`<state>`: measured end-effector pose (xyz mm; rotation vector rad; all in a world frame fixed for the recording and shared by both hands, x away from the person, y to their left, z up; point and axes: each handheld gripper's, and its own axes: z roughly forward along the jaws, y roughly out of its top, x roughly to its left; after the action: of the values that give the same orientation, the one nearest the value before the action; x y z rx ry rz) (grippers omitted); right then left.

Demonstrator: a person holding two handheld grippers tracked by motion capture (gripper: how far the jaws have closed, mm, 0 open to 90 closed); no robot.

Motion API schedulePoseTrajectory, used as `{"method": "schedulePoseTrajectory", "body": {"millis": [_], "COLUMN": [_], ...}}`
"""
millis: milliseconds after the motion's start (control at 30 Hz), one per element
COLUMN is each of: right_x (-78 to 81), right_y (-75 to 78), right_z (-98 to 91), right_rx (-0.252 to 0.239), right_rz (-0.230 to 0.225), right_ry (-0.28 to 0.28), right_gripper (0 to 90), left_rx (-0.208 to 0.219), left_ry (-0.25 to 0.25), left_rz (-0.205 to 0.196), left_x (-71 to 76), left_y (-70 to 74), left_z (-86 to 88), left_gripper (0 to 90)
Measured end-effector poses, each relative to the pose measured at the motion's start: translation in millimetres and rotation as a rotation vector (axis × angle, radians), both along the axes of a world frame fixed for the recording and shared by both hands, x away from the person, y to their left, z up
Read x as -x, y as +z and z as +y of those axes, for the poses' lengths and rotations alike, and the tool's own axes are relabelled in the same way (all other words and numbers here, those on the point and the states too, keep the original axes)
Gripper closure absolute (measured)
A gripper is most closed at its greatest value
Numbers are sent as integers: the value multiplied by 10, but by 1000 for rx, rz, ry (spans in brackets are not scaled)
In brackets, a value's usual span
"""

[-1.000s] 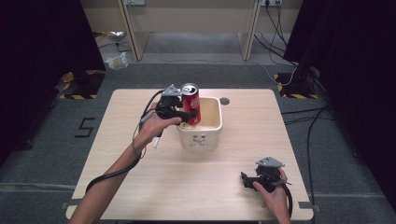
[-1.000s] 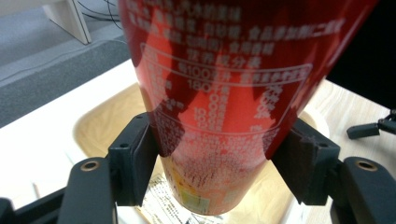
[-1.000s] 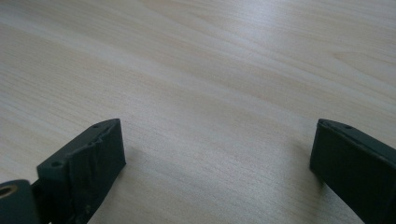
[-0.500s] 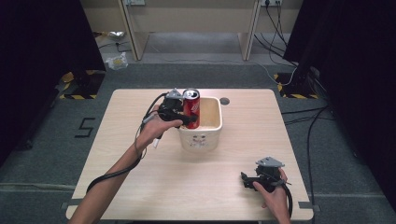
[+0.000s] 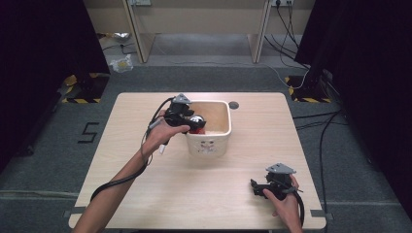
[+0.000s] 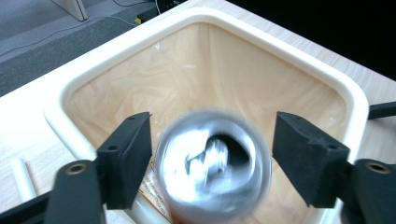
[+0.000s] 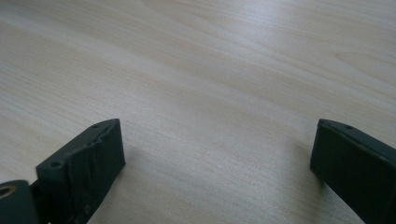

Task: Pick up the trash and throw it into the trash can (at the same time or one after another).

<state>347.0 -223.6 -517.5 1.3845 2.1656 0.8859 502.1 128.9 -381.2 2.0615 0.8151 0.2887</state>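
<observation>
A red soda can (image 5: pixel 198 123) with a silver top (image 6: pixel 212 168) sits low inside the cream plastic bin (image 5: pixel 210 144) at the middle of the table, blurred in the left gripper view. My left gripper (image 5: pixel 191 120) hovers over the bin's left rim (image 6: pixel 280 46). Its jaws have just been opening, and the can lies between them with a gap on either side of it. My right gripper (image 5: pixel 254 187) rests open on the wood near the front right corner, with only bare table (image 7: pixel 215 93) between its jaws.
The light wooden table (image 5: pixel 145 189) has free room all around the bin. A small white stick (image 6: pixel 19 176) lies on it beside the bin's left side. A dark round hole (image 5: pixel 233 104) sits behind the bin. Cables run over the grey floor.
The can, held upright above the bin's rim before, has sunk down into the bin. The left gripper has lowered a little with it. The right gripper has not moved.
</observation>
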Motion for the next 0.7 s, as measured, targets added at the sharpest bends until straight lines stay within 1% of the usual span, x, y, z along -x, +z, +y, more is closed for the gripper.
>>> {"method": "schedulePoseTrajectory", "body": {"millis": [67, 100, 167, 200, 233, 300, 433, 467, 500, 567, 600, 633, 667, 700], "right_x": [0, 0, 0, 0, 0, 0, 0, 0, 0, 0, 0, 0, 0, 0], "right_y": [0, 0, 0, 0, 0, 0, 0, 0, 0, 0, 0, 0, 0, 0], "right_z": [0, 1, 0, 0, 0, 0, 0, 0, 0, 0, 0, 1, 1, 1], "right_rx": [1, -1, 0, 1, 1, 0, 1, 1, 0, 0, 0, 0, -1, 0], "right_rz": [0, 0, 0, 0, 0, 0, 0, 0, 0, 0, 0, 0, 0, 0], "right_ry": [0, -1, 0, 0, 0, 0, 0, 0, 0, 0, 0, 0, -1, 0], "right_gripper": [32, 32, 32, 32, 32, 32, 32, 32, 32, 32, 32, 32, 32, 32], "left_rx": [15, 25, 29, 42, 42, 55, 75, 75, 86, 85, 86, 98, 98, 108], "left_ry": [3, 2, 2, 7, 7, 14, 31, 31, 38, 42, 48, 61, 61, 72], "left_rz": [-6, -13, -19, -27, -27, -32, -33, -33, -35, -40, -42, -45, -45, -48], "left_x": [13, 30, 39, 55, 55, 66, 68, 68, 73, 75, 76, 74, 74, 73], "left_y": [28, 70, 94, 142, 142, 181, 249, 249, 277, 292, 309, 345, 345, 375], "left_z": [14, 38, 52, 82, 82, 120, 239, 239, 290, 315, 343, 404, 404, 466], "left_gripper": [250, 240, 237, 235, 232, 231, 230, 230, 229, 229, 229, 229, 230, 230]}}
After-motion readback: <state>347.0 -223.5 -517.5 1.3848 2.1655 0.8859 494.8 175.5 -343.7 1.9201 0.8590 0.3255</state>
